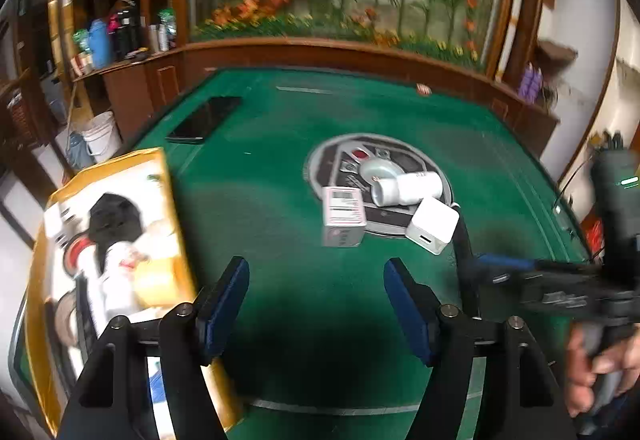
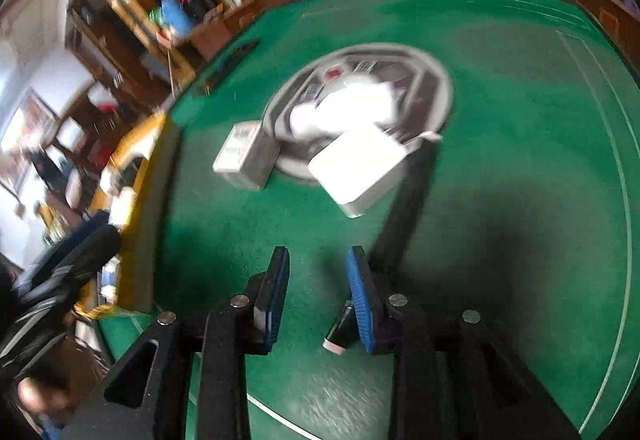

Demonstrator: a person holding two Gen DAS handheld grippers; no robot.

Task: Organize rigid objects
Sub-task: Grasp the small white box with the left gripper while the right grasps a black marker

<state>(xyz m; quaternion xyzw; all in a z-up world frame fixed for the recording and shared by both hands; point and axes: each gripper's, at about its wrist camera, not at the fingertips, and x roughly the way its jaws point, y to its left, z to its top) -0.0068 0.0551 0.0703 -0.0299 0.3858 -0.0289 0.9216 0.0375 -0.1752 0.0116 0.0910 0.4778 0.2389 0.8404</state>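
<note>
Both grippers empty over the green table (image 1: 280, 167); left gripper (image 1: 316, 280) has its jaws wide apart, nothing between them; right gripper (image 2: 318, 264) has its jaws narrowly parted, nothing pinched, though a small dark item with a pale end (image 2: 339, 332) sits just beside its right finger, can't tell whether it lies on the felt or is fixed to the rig.

Still to sort, clustered mid-table on the round grey emblem (image 1: 432, 167): white cube charger (image 1: 432, 224) nearest, small labelled box (image 1: 344, 213) to its left, white cylinder (image 1: 408, 188) lying on its side behind, pale dish (image 1: 376, 169) farther back. Yellow box (image 1: 120, 240) at the left edge, already holding items.

Risks, my read: the cylinder on its side will likely roll if nudged; charger, box and cylinder sit close together, so closing on one may shove a neighbour; both grippers work the same patch, so the arms could clash; heavy blur in the right view makes aiming unreliable.

Writing: the labelled box has printed lines, too blurred to read; emblem markings illegible; no brand readable.
</note>
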